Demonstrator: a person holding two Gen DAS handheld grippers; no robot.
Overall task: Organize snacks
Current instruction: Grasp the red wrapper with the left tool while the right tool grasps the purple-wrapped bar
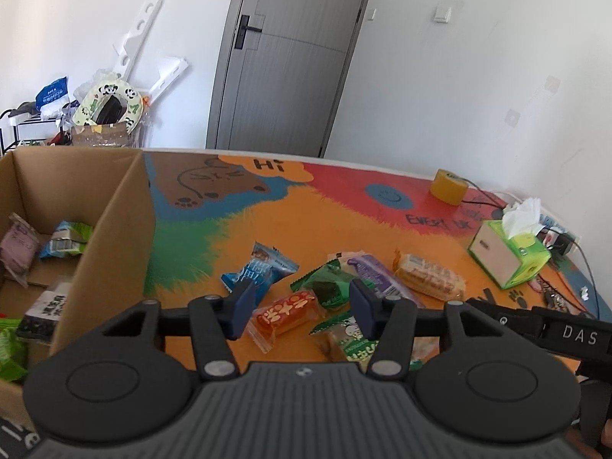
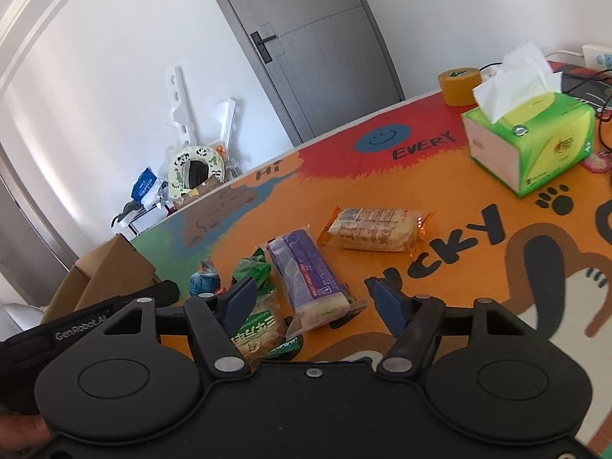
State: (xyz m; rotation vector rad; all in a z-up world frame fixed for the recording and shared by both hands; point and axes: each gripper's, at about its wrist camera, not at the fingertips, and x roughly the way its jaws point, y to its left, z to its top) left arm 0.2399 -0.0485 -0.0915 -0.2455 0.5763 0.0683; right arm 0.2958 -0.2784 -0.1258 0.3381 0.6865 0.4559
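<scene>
Several snacks (image 1: 344, 287) loose on mat, approx. beside cardboard box (image 1: 114, 229). Left gripper (image 1: 302, 308) and right gripper (image 2: 310, 300) both wide open, empty, poised over pile, presumably for pickup.

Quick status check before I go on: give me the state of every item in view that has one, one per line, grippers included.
left gripper: open, empty, above the snacks
right gripper: open, empty
cardboard box: open-topped, several snacks inside
orange snack pack: flat on the table, between the left fingers
purple snack pack: flat on the table, sealed
tissue box: open, tissue sticking out
door: closed
</scene>
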